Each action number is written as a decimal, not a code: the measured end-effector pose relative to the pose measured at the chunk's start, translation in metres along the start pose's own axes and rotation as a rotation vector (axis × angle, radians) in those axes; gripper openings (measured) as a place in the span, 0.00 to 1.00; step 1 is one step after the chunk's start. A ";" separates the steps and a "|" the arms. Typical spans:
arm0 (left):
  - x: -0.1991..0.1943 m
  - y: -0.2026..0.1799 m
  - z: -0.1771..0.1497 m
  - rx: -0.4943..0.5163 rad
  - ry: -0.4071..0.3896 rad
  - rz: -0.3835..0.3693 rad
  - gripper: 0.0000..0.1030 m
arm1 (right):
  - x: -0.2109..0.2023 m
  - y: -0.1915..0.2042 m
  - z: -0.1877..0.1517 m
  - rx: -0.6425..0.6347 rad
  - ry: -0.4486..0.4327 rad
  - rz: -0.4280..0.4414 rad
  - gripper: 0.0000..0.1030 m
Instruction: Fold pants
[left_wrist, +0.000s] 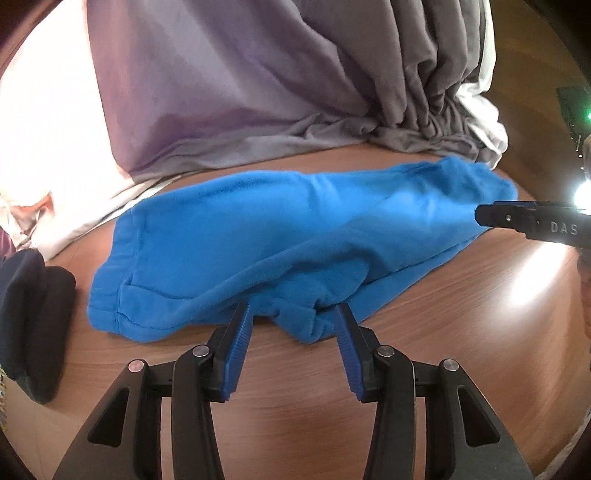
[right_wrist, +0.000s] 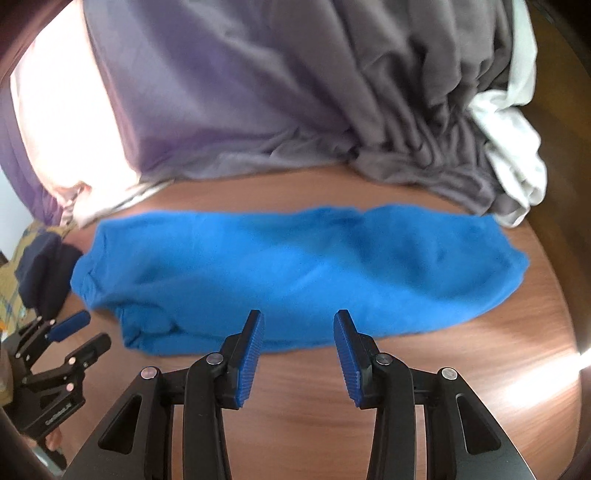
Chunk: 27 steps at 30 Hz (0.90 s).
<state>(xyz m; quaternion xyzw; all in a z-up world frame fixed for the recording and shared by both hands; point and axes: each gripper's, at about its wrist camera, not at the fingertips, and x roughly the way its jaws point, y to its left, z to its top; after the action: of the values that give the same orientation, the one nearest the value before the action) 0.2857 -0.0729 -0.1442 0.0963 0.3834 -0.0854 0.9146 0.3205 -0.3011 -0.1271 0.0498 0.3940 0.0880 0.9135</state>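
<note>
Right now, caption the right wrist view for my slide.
Open right gripper above blue pants folded lengthwise on wooden table.

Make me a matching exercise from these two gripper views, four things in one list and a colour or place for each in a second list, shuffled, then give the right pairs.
Things:
1. pants
2. table
3. gray curtain
4. dark garment

Descriptions:
A. wooden brown
B. hanging behind the table
C. bright blue, lying lengthwise
D. at the left end of the pants

Pairs: 1-C, 2-A, 3-B, 4-D
</note>
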 end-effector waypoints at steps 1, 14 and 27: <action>0.002 0.000 -0.001 0.006 -0.003 0.004 0.44 | 0.003 0.001 -0.002 -0.003 0.008 0.003 0.39; 0.042 -0.026 -0.006 0.198 0.018 0.132 0.44 | 0.027 -0.022 -0.005 0.079 0.055 -0.037 0.39; 0.055 -0.026 0.001 0.213 0.014 0.149 0.21 | 0.043 -0.053 0.010 0.126 0.045 -0.119 0.39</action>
<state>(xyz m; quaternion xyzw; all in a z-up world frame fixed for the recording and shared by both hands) 0.3184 -0.1033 -0.1856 0.2215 0.3706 -0.0569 0.9002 0.3633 -0.3450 -0.1595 0.0818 0.4214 0.0097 0.9031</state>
